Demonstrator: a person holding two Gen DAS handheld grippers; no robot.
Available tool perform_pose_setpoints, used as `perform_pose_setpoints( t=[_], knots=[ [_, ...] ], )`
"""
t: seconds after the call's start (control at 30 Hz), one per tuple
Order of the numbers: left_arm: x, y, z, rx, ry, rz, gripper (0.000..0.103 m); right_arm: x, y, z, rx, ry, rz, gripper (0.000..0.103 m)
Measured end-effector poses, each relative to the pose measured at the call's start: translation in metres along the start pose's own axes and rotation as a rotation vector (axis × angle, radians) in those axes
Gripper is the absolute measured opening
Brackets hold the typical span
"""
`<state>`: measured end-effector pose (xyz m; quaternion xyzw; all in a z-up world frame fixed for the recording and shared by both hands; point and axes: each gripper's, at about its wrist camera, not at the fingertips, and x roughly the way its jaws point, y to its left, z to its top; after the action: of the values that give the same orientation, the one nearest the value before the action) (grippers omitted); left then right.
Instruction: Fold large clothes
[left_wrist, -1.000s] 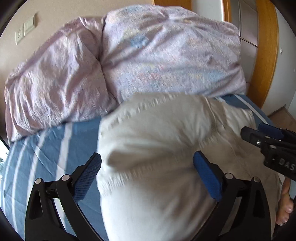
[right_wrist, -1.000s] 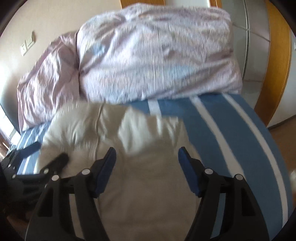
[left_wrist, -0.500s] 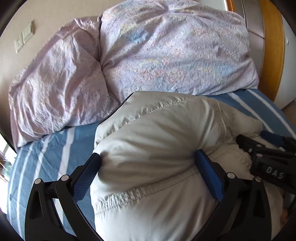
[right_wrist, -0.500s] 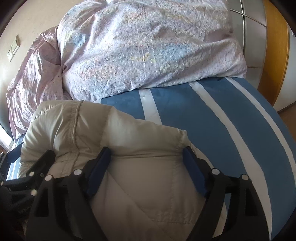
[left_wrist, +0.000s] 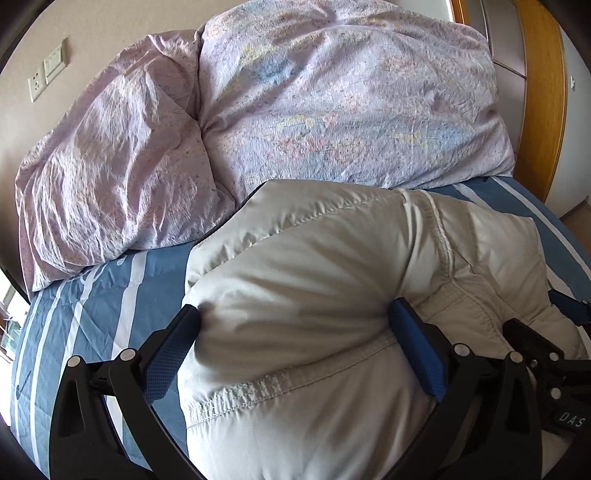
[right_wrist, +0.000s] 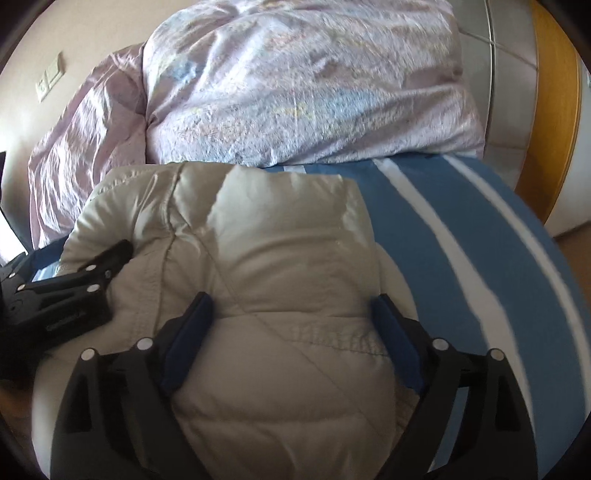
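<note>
A puffy off-white padded jacket (left_wrist: 314, 280) lies bunched on the blue striped bed; it also fills the right wrist view (right_wrist: 258, 251). My left gripper (left_wrist: 295, 332) is open wide, its blue pads straddling a thick fold of the jacket, the left pad (left_wrist: 170, 350) touching its edge. My right gripper (right_wrist: 291, 325) is open too, its pads on either side of another fold. The right gripper shows at the right edge of the left wrist view (left_wrist: 546, 354), and the left gripper shows at the left of the right wrist view (right_wrist: 74, 280).
Two large lilac pillows (left_wrist: 332, 99) lie against the wall behind the jacket. The blue sheet with white stripes (right_wrist: 480, 266) extends right toward a wooden door frame (left_wrist: 543, 92). Wall switches (left_wrist: 48, 74) are at upper left.
Both grippers have pushed forward and down onto the jacket, so its folds now bulge between the open fingers. The jacket has bunched up toward the pillows. The right view has lifted slightly.
</note>
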<state>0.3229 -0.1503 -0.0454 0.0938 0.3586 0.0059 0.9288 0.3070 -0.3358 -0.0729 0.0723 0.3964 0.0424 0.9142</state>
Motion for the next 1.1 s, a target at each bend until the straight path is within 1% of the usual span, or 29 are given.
perform_pose_setpoints(
  t=[0.17, 0.23, 0.33, 0.37, 0.4, 0.43, 0.47, 0.5, 0.57, 0.63, 0.67, 0.77, 0.83, 0.87, 0.93, 1.0, 1.1],
  knots=[
    [-0.002, -0.01, -0.001, 0.026, -0.028, 0.074, 0.102, 0.006, -0.004, -0.002, 0.021, -0.002, 0.012, 0.089],
    [-0.002, -0.008, 0.0, 0.023, -0.026, 0.066, 0.102, 0.007, -0.006, 0.001, 0.029, 0.019, 0.027, 0.089],
    [-0.014, 0.013, 0.002, -0.033, -0.006, -0.062, 0.102, -0.001, -0.011, 0.012, 0.043, 0.102, 0.064, 0.091],
    [-0.024, 0.03, 0.001, -0.096, 0.007, -0.156, 0.102, -0.01, -0.018, 0.016, 0.076, 0.135, 0.115, 0.091],
    [-0.031, 0.041, 0.001, -0.132, 0.011, -0.215, 0.102, -0.017, -0.024, 0.018, 0.099, 0.145, 0.161, 0.091],
    [-0.039, 0.056, 0.0, -0.174, 0.019, -0.296, 0.102, -0.027, -0.034, 0.02, 0.135, 0.157, 0.223, 0.093],
    [-0.047, 0.07, 0.0, -0.207, 0.028, -0.369, 0.102, -0.033, -0.041, 0.022, 0.159, 0.167, 0.261, 0.101],
    [-0.052, 0.079, -0.002, -0.222, 0.029, -0.42, 0.102, -0.041, -0.052, 0.023, 0.198, 0.181, 0.317, 0.101],
    [-0.06, 0.098, -0.008, -0.236, 0.041, -0.492, 0.102, -0.045, -0.071, 0.021, 0.258, 0.226, 0.382, 0.101],
    [-0.059, 0.108, -0.014, -0.247, 0.075, -0.531, 0.102, -0.042, -0.086, 0.016, 0.305, 0.27, 0.412, 0.101],
    [-0.057, 0.114, -0.018, -0.262, 0.095, -0.551, 0.102, -0.039, -0.094, 0.012, 0.333, 0.294, 0.411, 0.101],
    [-0.043, 0.128, -0.03, -0.342, 0.167, -0.617, 0.102, -0.03, -0.106, 0.003, 0.385, 0.337, 0.429, 0.101],
    [-0.038, 0.131, -0.035, -0.377, 0.182, -0.656, 0.102, -0.023, -0.111, -0.002, 0.421, 0.36, 0.482, 0.101],
    [-0.036, 0.132, -0.037, -0.385, 0.186, -0.67, 0.102, -0.019, -0.11, -0.004, 0.428, 0.373, 0.499, 0.101],
    [-0.031, 0.127, -0.039, -0.393, 0.21, -0.704, 0.102, -0.012, -0.108, -0.005, 0.43, 0.395, 0.505, 0.101],
    [-0.026, 0.121, -0.041, -0.389, 0.231, -0.723, 0.102, -0.004, -0.104, -0.006, 0.418, 0.427, 0.529, 0.101],
    [-0.017, 0.113, -0.043, -0.392, 0.262, -0.748, 0.102, 0.004, -0.099, -0.006, 0.402, 0.451, 0.562, 0.101]
  ],
)
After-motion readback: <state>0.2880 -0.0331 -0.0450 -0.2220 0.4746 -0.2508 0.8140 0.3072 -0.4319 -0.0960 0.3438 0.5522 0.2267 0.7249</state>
